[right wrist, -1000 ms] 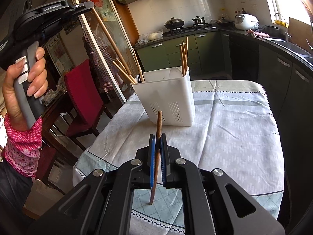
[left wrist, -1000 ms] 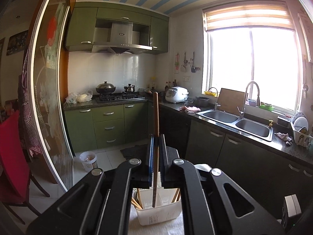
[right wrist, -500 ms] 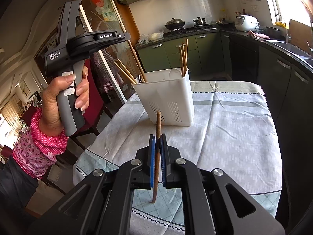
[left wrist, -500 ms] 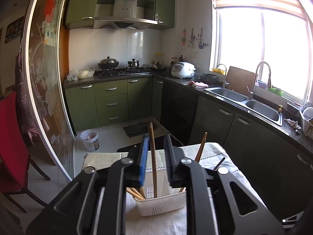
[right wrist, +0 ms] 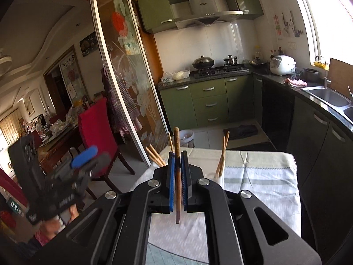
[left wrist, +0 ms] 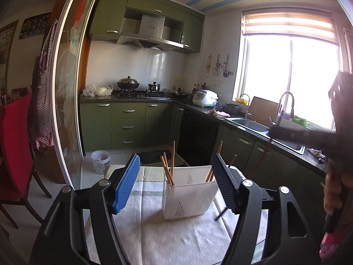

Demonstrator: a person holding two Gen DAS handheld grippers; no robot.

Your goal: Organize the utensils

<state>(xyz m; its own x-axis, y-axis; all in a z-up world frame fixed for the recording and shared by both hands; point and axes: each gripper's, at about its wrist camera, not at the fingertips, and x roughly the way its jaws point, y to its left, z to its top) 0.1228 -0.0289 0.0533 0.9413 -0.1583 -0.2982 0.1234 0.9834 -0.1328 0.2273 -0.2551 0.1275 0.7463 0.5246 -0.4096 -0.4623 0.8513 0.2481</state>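
A white slotted utensil holder [left wrist: 187, 197] stands on the table with several wooden chopsticks [left wrist: 171, 167] upright in it. My left gripper [left wrist: 176, 182] is wide open and empty, just in front of the holder. My right gripper [right wrist: 177, 177] is shut on one dark wooden chopstick [right wrist: 177, 154], held upright above the table, close over the holder. In the right wrist view the holder is mostly hidden behind the fingers; only chopsticks [right wrist: 222, 154] poke up. The right gripper shows blurred at the right of the left wrist view [left wrist: 273, 131].
The table wears a white cloth with green bands [right wrist: 260, 176]. A red chair [right wrist: 97, 130] stands left of it by a glass sliding door [right wrist: 130, 84]. Green cabinets, a stove and a sink counter [left wrist: 253, 123] lie beyond. The left gripper appears blurred at lower left in the right wrist view [right wrist: 72, 172].
My left gripper opened, dropped its chopstick into the holder and drew back. My right gripper rose with its chopstick and moved over toward the holder.
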